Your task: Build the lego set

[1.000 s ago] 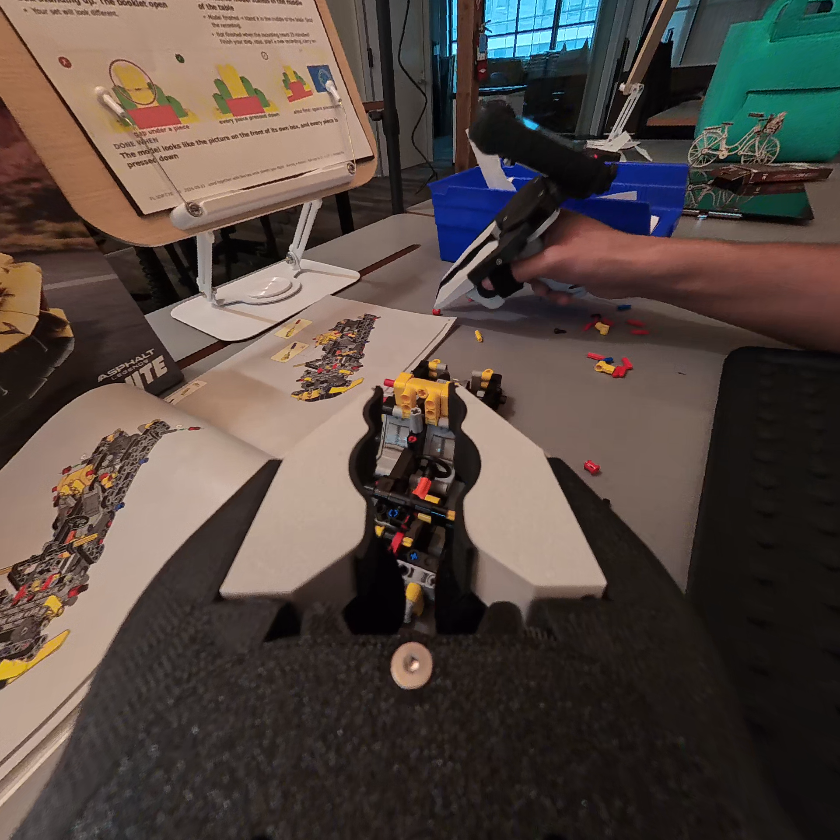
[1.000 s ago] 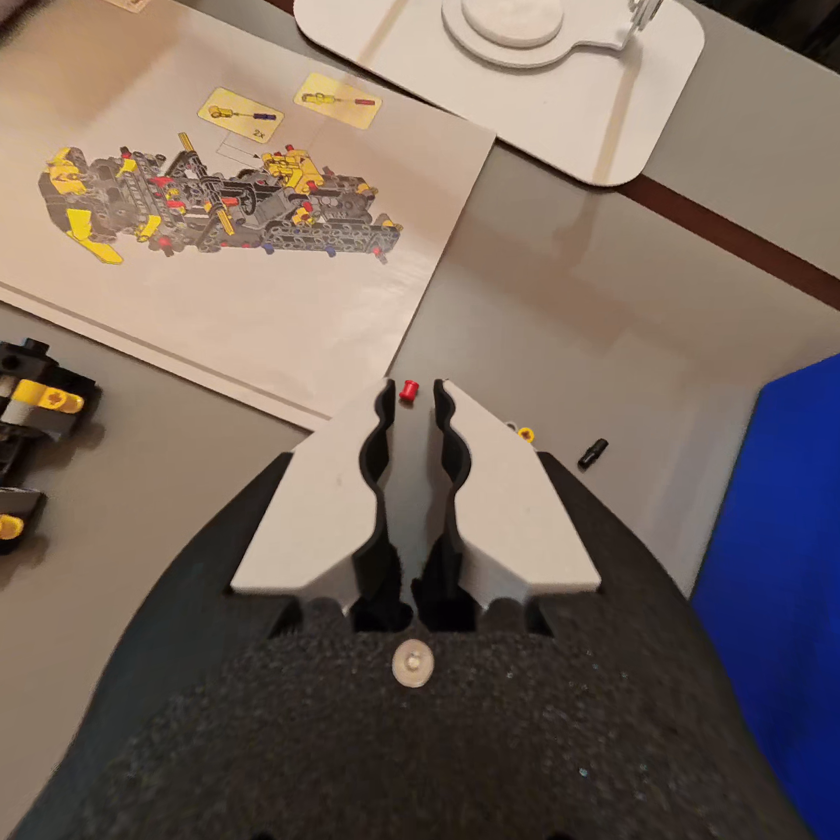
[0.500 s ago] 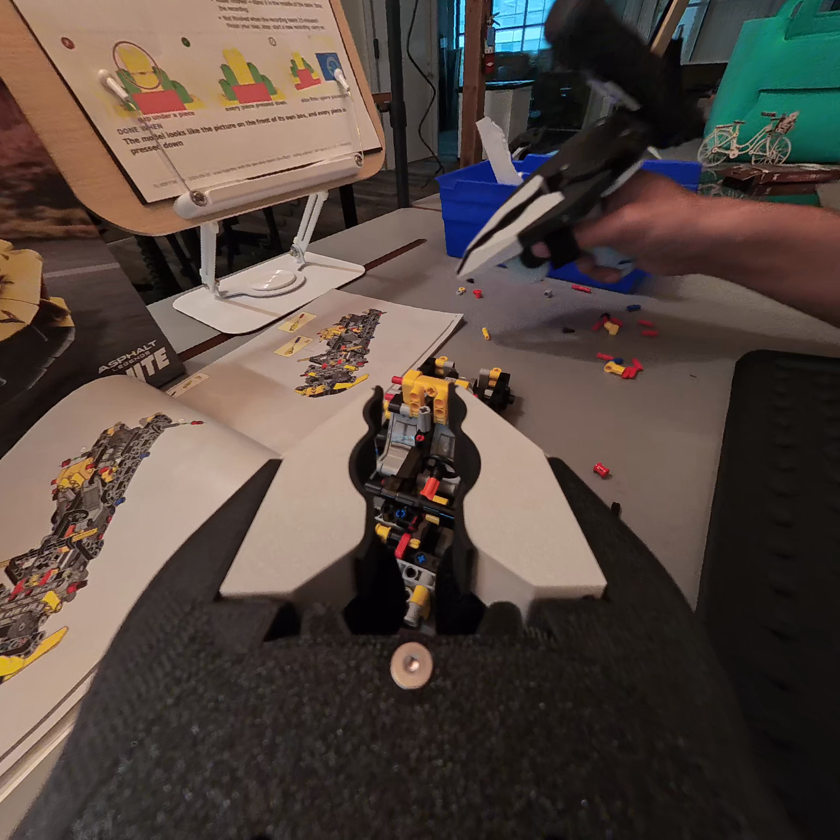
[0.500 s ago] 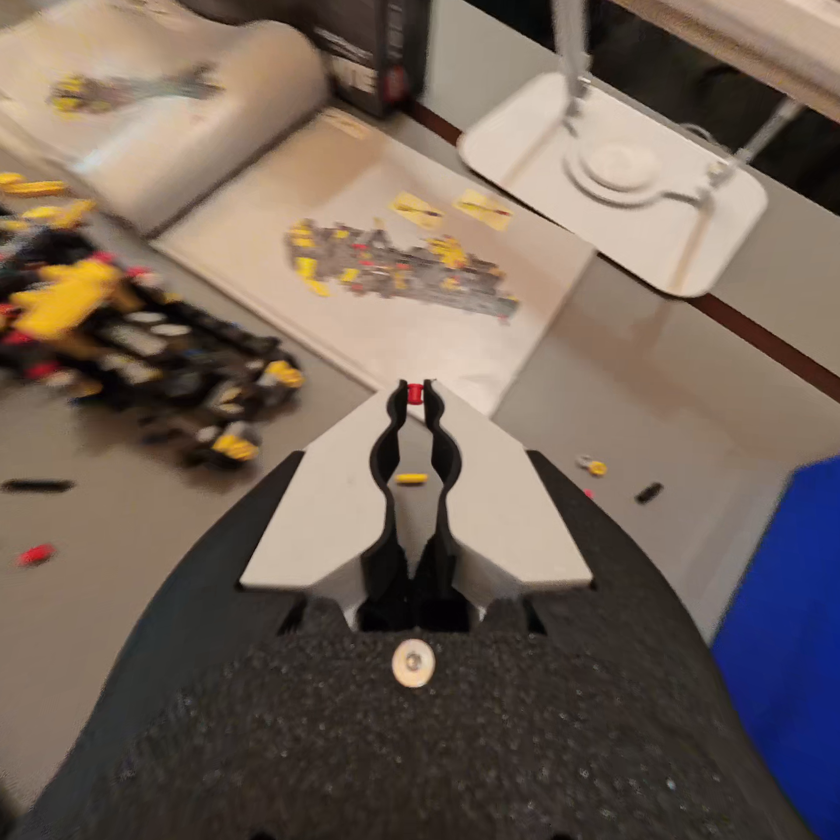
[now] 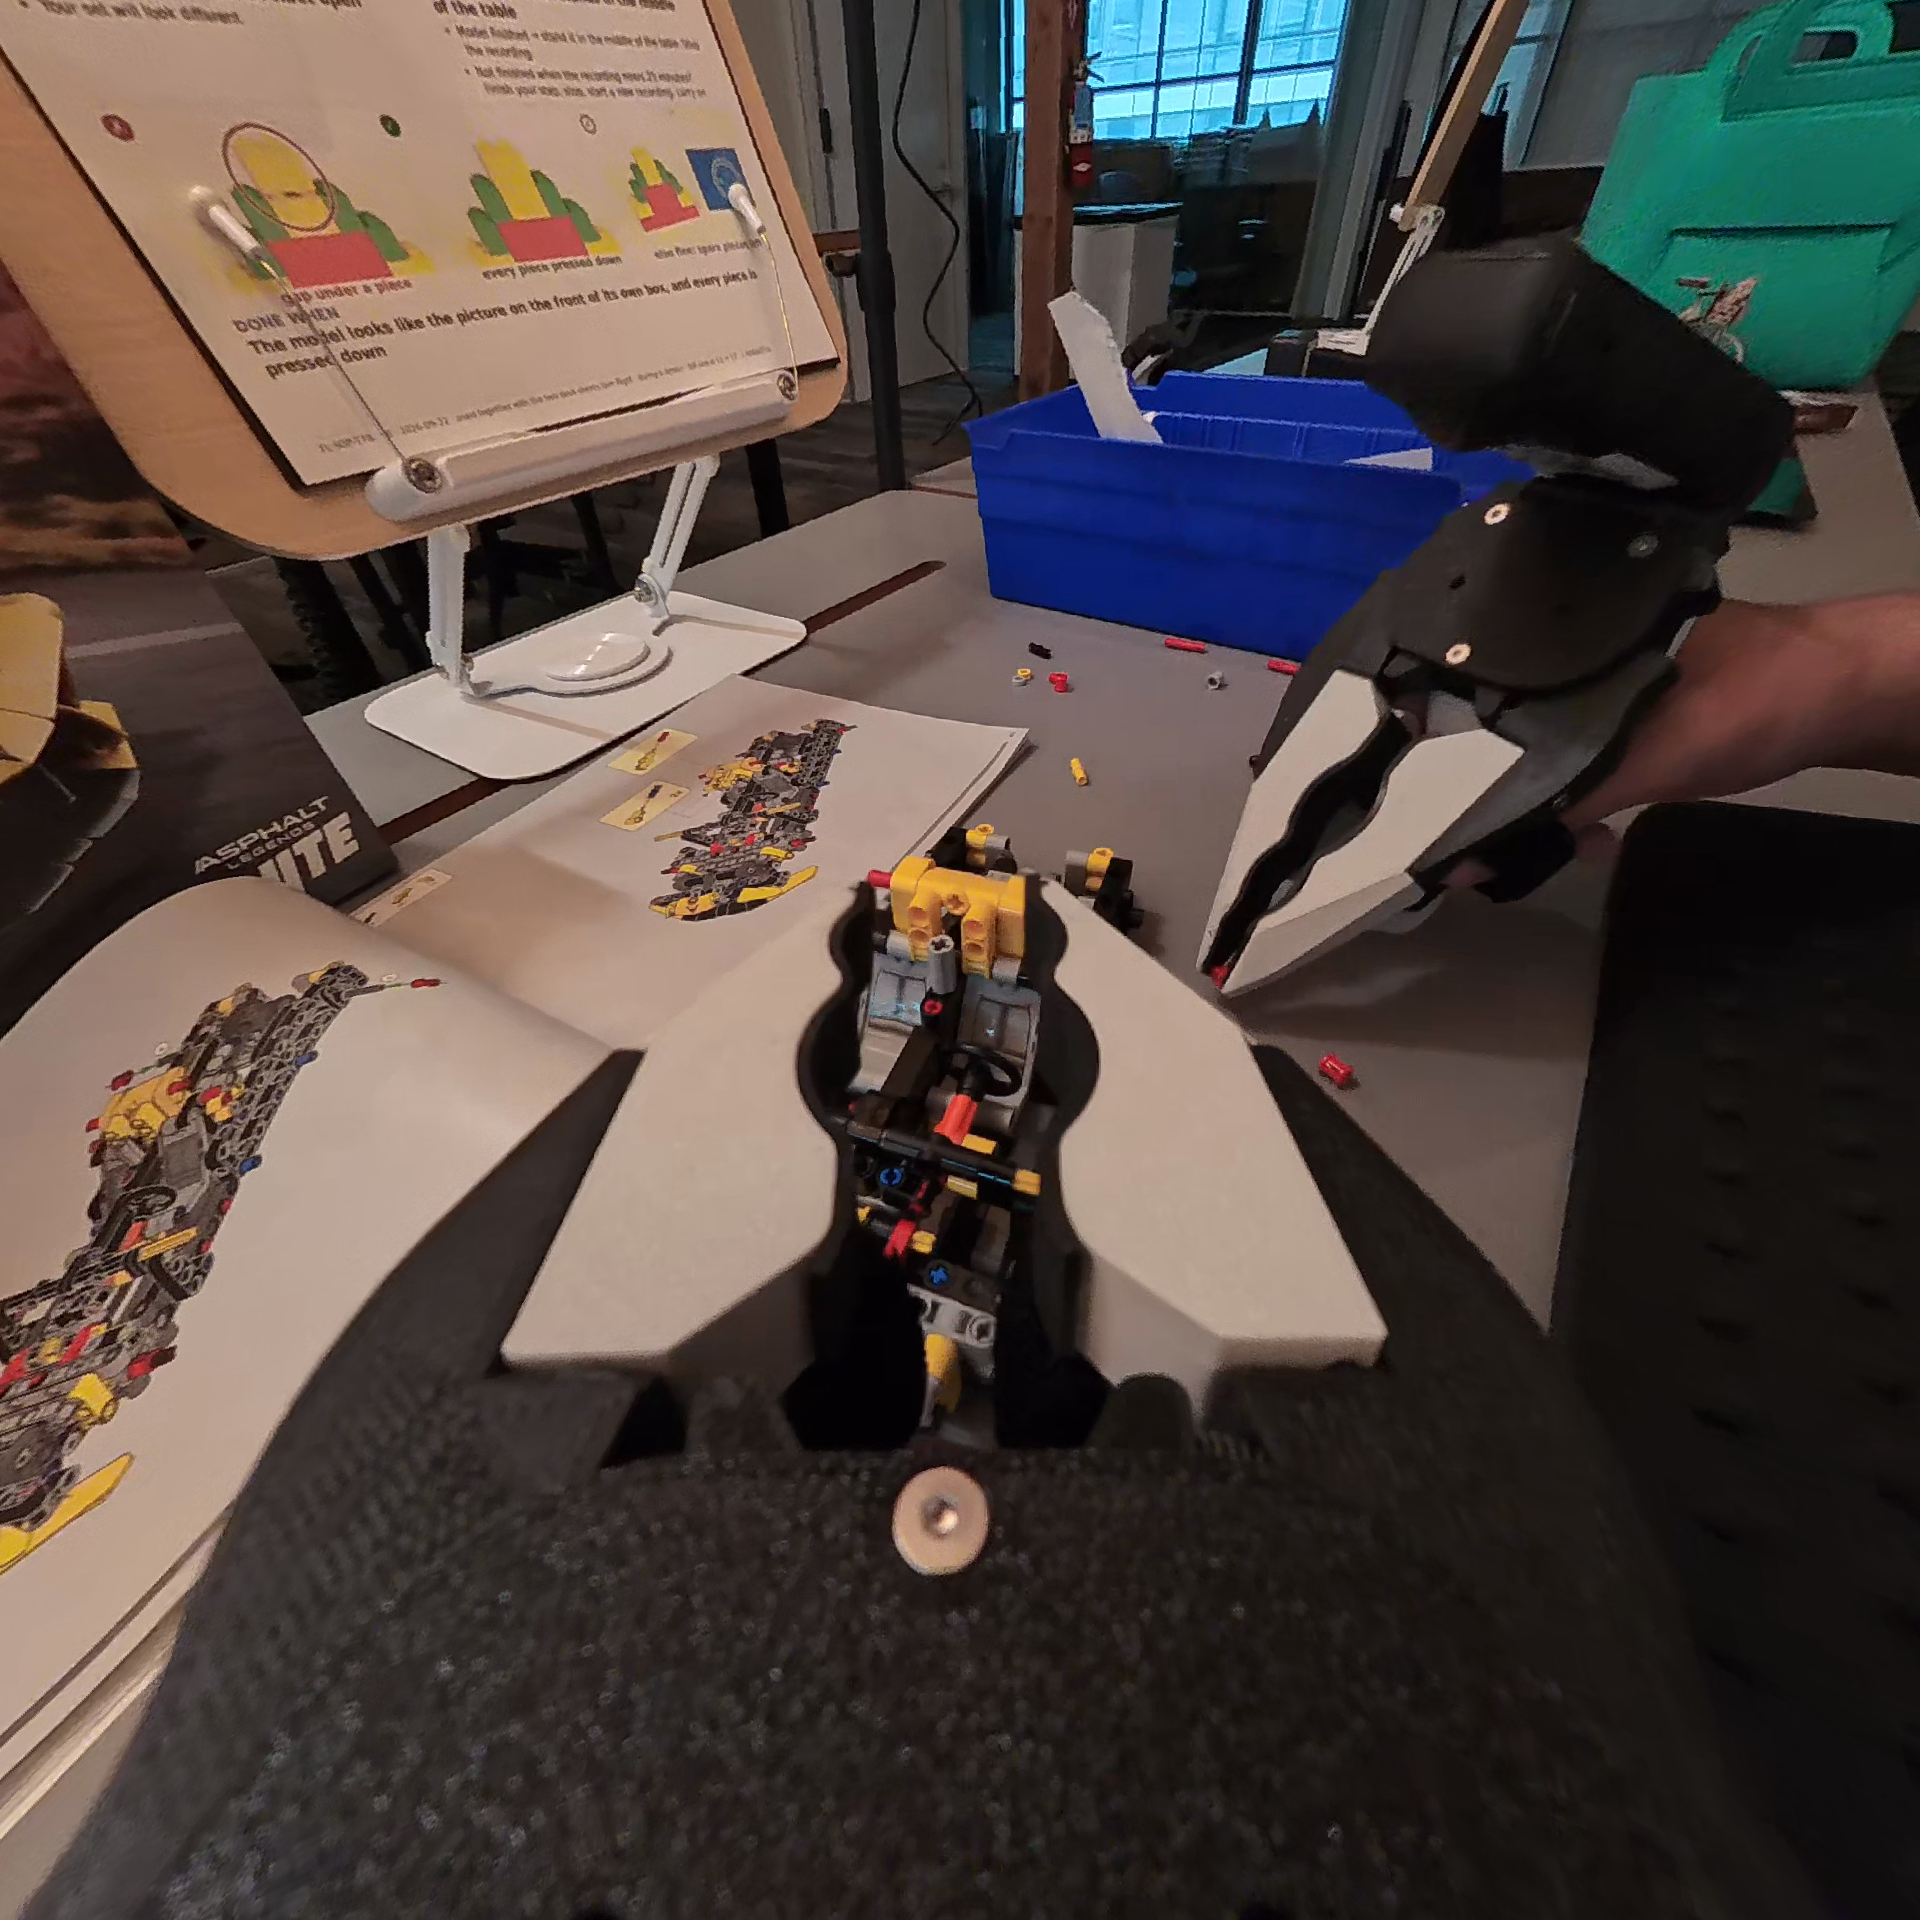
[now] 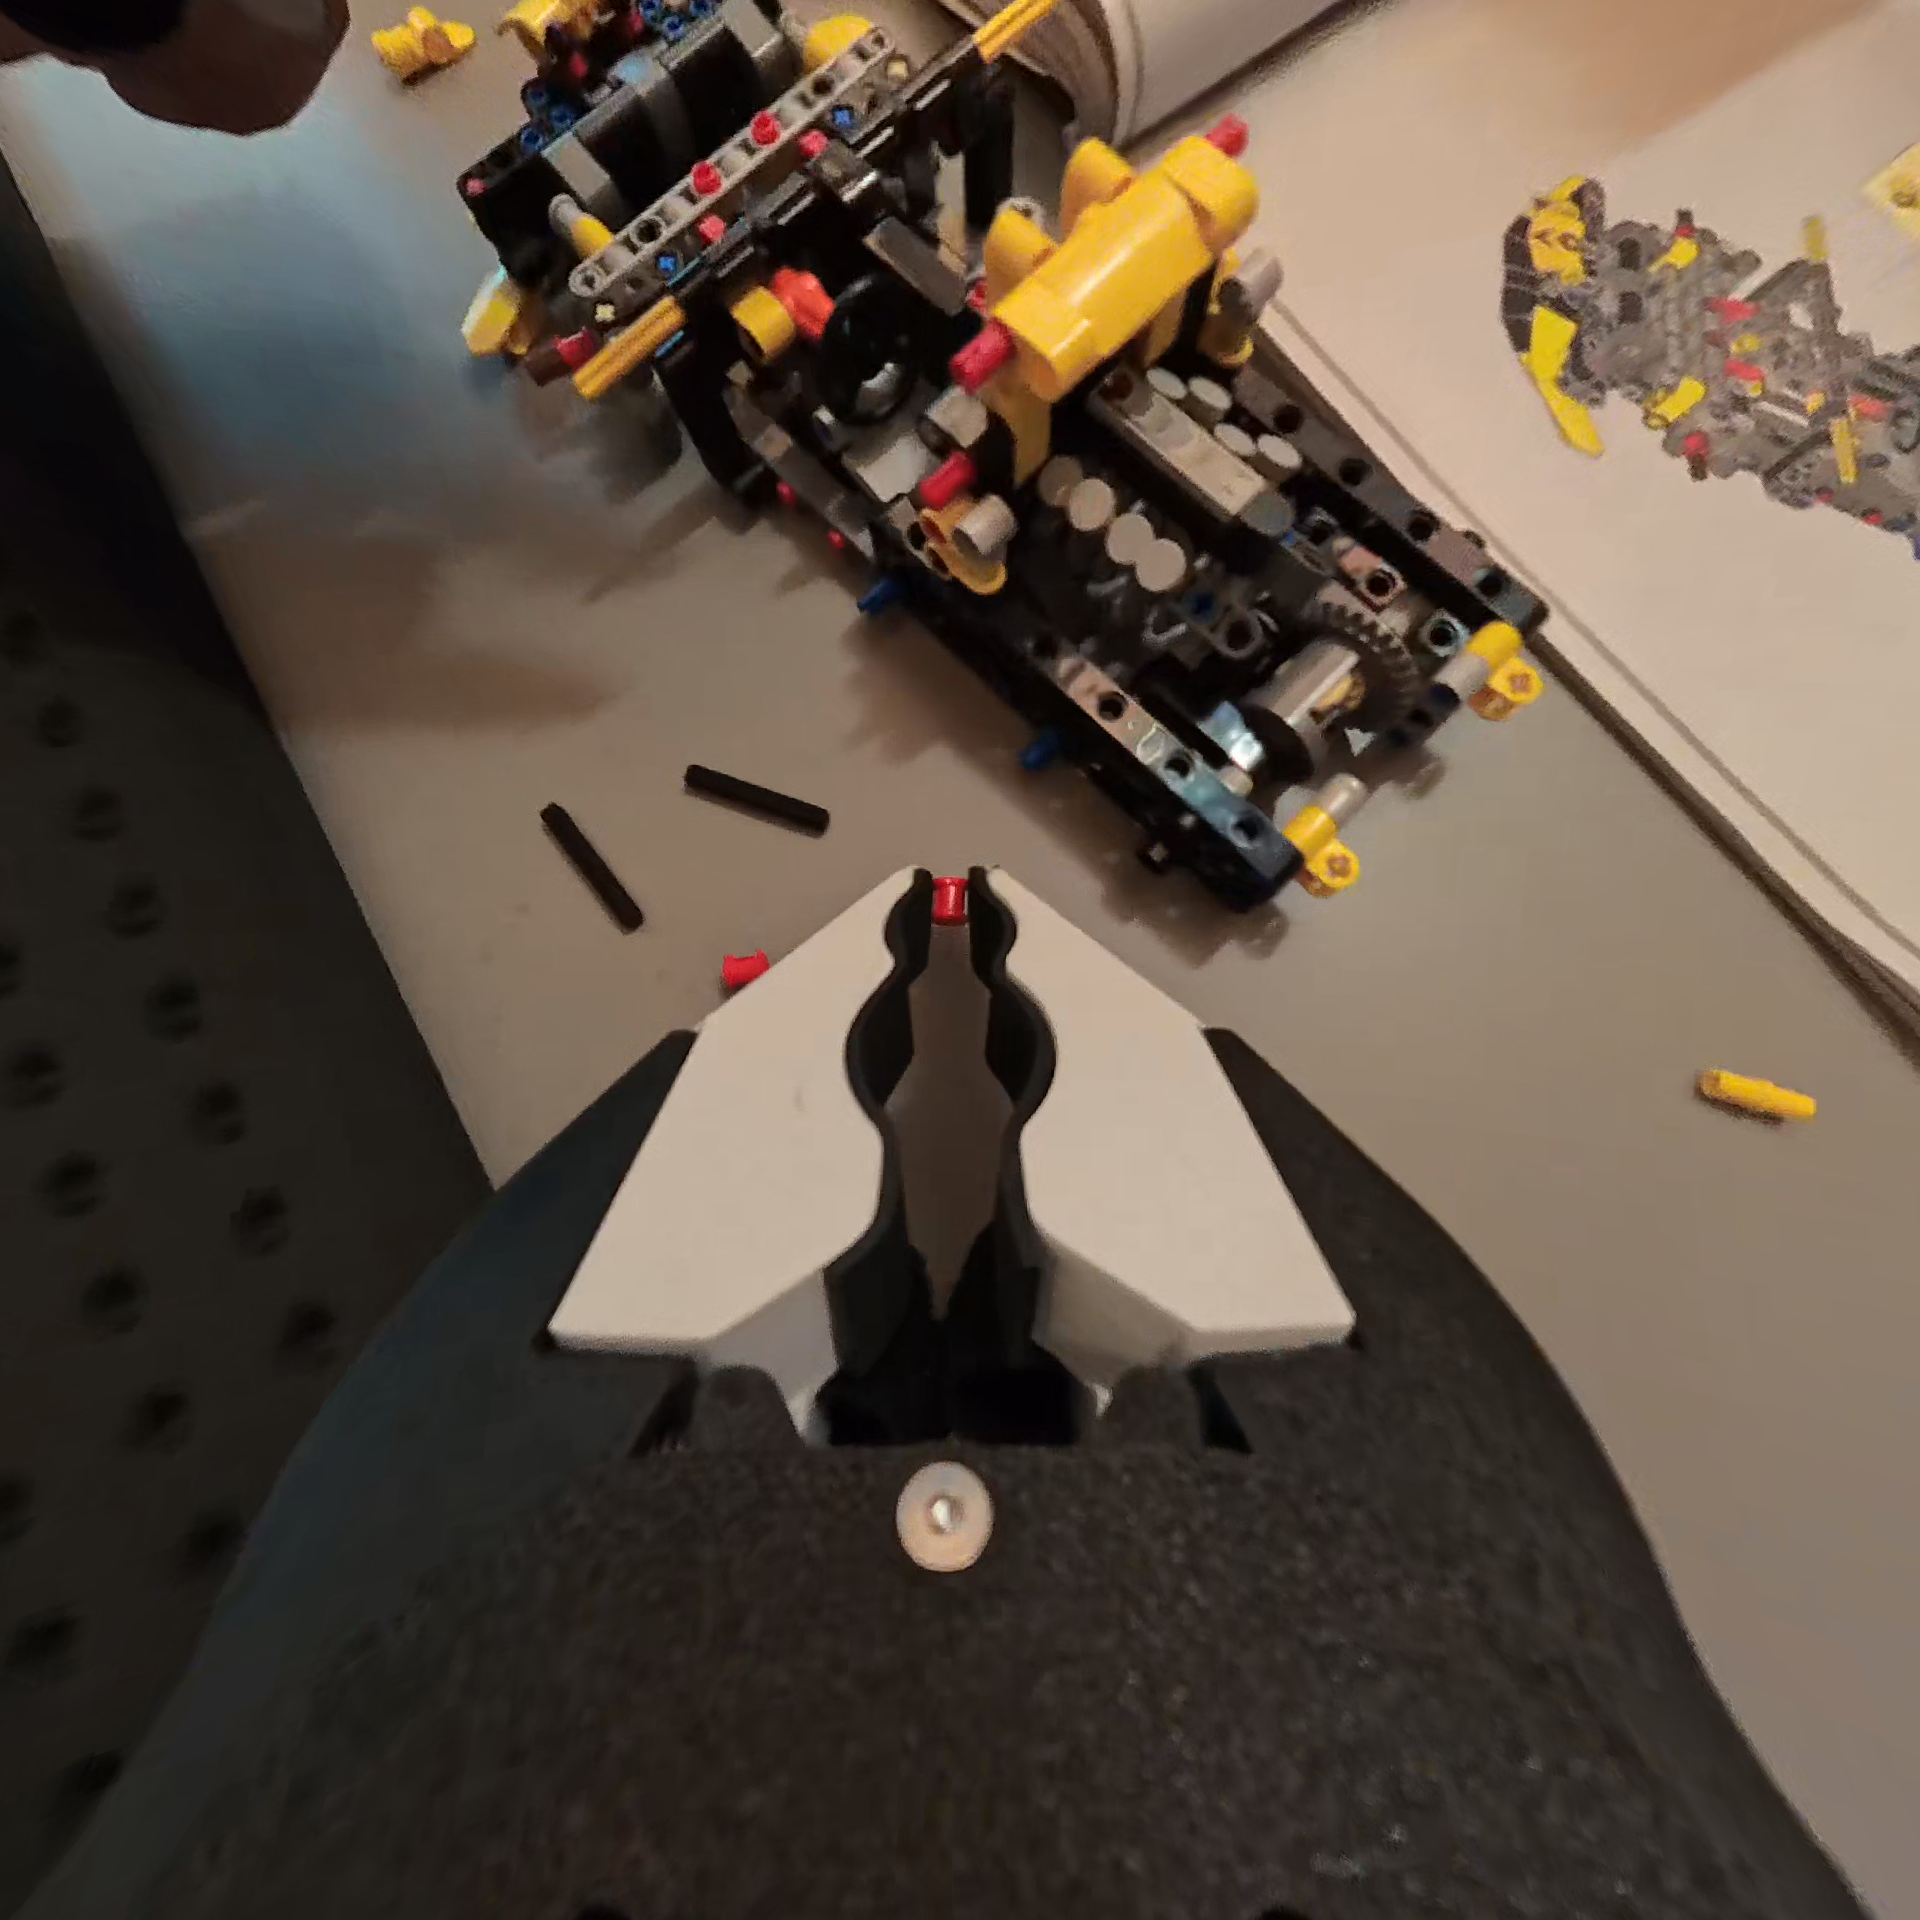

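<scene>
A partly built lego model (image 5: pixel 945 1101), black, grey and yellow, sits between the fingers of my left gripper (image 5: pixel 956 904), which is shut on its near end. In the right wrist view the model (image 6: pixel 1039 416) lies lengthwise on the grey table. My right gripper (image 6: pixel 948 883) is shut on a small red piece (image 6: pixel 948 899) at its fingertips, just short of the model's side. In the left wrist view the right gripper (image 5: pixel 1226 966) points down to the table, right of the model.
The open instruction booklet (image 5: pixel 312 1091) lies left of the model. A blue bin (image 5: pixel 1195 520) and a sheet stand (image 5: pixel 468 260) are behind. A black mat (image 5: pixel 1766 1143) lies at right. Two black axles (image 6: pixel 756 798), a red piece (image 6: pixel 743 968) and a yellow pin (image 6: pixel 1756 1096) lie loose. The tips of one gripper are about 15 cm away from the tips of the other. About 15 cm separates my right fingertips from the yellow pin (image 6: pixel 1756 1096). It turns up in the left wrist view (image 5: pixel 1081 769) as well.
My right gripper closed on the red piece by the booklet corner, lifted it and carried it over to the model's side. My left gripper kept hold of the model.
</scene>
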`<state>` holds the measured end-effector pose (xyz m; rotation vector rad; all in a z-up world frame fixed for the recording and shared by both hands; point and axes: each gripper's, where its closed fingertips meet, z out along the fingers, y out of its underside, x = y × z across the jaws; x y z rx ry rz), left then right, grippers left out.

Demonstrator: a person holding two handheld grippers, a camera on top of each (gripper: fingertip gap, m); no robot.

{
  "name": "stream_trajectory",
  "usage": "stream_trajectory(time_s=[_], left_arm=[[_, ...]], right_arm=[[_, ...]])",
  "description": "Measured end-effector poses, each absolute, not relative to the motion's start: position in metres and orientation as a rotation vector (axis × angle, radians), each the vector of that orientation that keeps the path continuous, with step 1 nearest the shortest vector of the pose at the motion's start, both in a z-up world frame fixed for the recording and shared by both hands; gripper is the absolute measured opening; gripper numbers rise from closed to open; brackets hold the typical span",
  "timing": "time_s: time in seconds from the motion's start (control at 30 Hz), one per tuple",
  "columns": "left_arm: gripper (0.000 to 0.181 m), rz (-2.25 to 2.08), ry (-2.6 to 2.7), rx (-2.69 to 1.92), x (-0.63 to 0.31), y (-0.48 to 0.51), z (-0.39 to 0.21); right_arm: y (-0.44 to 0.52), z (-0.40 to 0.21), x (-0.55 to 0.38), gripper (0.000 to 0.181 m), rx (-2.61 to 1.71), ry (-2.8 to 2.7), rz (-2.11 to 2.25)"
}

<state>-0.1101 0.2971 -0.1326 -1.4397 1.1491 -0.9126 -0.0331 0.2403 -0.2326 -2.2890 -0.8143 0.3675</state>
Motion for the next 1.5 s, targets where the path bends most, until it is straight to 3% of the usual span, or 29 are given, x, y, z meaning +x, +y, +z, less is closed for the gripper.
stream_trajectory(time_s=[0.4, 0.87, 1.5], left_arm=[[0.029, -0.954, 1.162, -1.463, -0.115, 0.294, -0.137], [0.028, -1.011, 1.032, -1.506, -0.126, 0.305, -0.126], [0.028, -0.64, 0.511, -1.867, -0.209, 0.409, -0.156]], right_arm=[[0.243, -0.242, -0.041, 0.006, -2.288, -0.909, 0.3], [0.307, -0.17, -0.028, 0.021, -1.893, -0.413, 0.458], [0.279, -0.137, -0.037, 0.001, -1.705, -0.572, 0.078]])
